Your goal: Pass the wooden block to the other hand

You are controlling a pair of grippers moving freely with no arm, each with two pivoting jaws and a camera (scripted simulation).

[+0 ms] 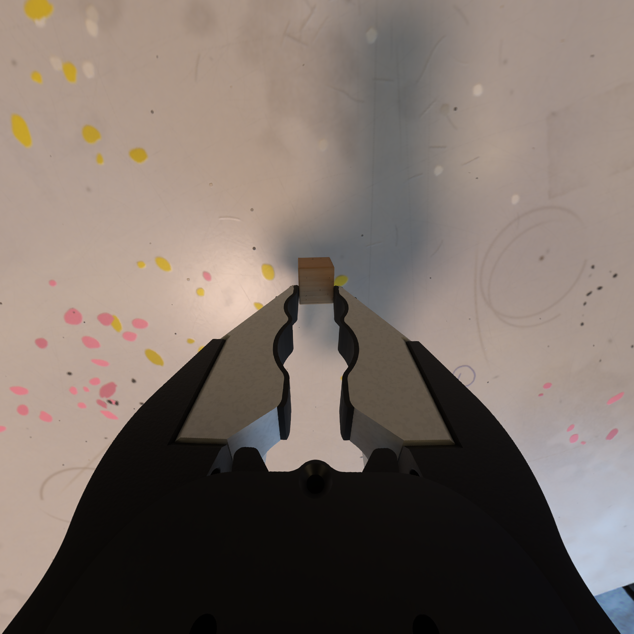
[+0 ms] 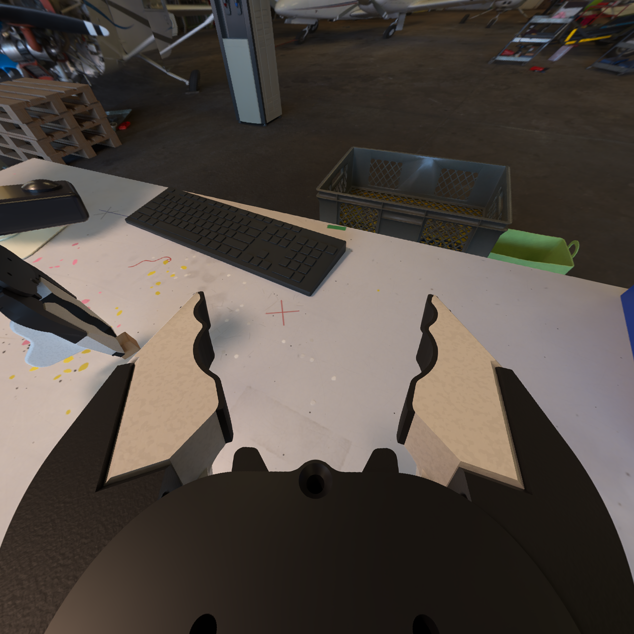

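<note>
The wooden block (image 1: 315, 279) is a small light-brown cube pinched between the tips of my left gripper (image 1: 316, 294), above the paint-speckled white table (image 1: 446, 240). The right wrist view shows the left gripper (image 2: 120, 348) at the far left, tilted down, with the block (image 2: 129, 344) at its tip, close to the table. My right gripper (image 2: 315, 296) is wide open and empty over the table. Its left finger (image 2: 171, 377) lies just right of the block.
A black keyboard (image 2: 240, 236) lies on the table (image 2: 377, 343) ahead of the right gripper. A black device (image 2: 37, 206) sits at far left. A grey crate (image 2: 415, 202) and a green tub (image 2: 535, 252) stand beyond the table's far edge. A blue object (image 2: 628, 326) is at the right edge.
</note>
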